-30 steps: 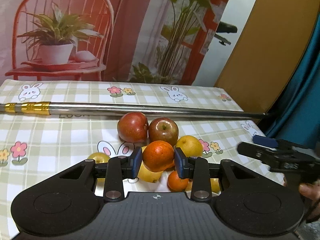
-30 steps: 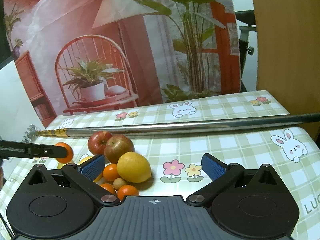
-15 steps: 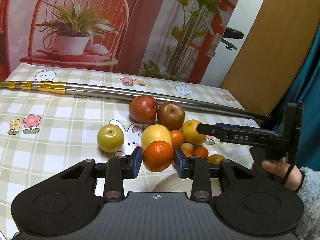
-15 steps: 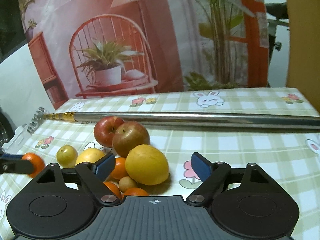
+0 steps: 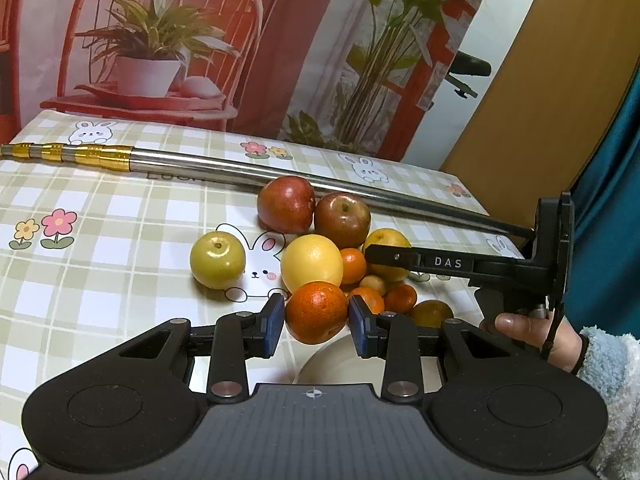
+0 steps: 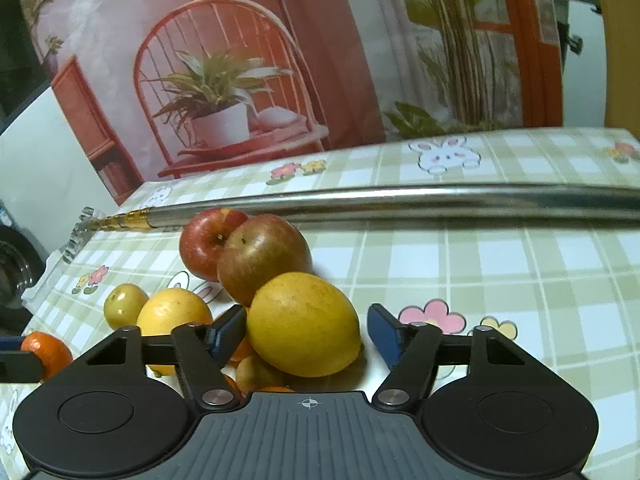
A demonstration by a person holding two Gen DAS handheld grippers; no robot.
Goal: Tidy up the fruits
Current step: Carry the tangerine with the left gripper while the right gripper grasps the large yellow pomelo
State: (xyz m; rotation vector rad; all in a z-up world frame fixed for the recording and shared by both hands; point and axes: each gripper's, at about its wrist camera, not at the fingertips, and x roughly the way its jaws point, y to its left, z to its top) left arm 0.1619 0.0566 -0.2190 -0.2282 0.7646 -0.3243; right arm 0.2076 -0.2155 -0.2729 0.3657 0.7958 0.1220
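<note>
My left gripper (image 5: 317, 318) is shut on an orange (image 5: 316, 312) and holds it above the rim of a white bowl (image 5: 340, 364) near the table's front. Behind it lies a pile of fruit: two red apples (image 5: 286, 204), a yellow grapefruit (image 5: 311, 265), a green apple (image 5: 217, 259) and small tangerines (image 5: 400, 298). My right gripper (image 6: 306, 332) is open, with its jaws either side of a large yellow lemon (image 6: 303, 323) without touching it. The held orange also shows at the left edge of the right wrist view (image 6: 46, 354).
A long steel pole with a gold end (image 5: 248, 168) lies across the checked tablecloth behind the fruit. The right gripper's body and the hand holding it (image 5: 520, 268) stand to the right of the pile. A printed backdrop hangs behind the table.
My left gripper has pulled back toward the table's front with the orange, over the white bowl. My right gripper has moved in toward the pile and now brackets the lemon.
</note>
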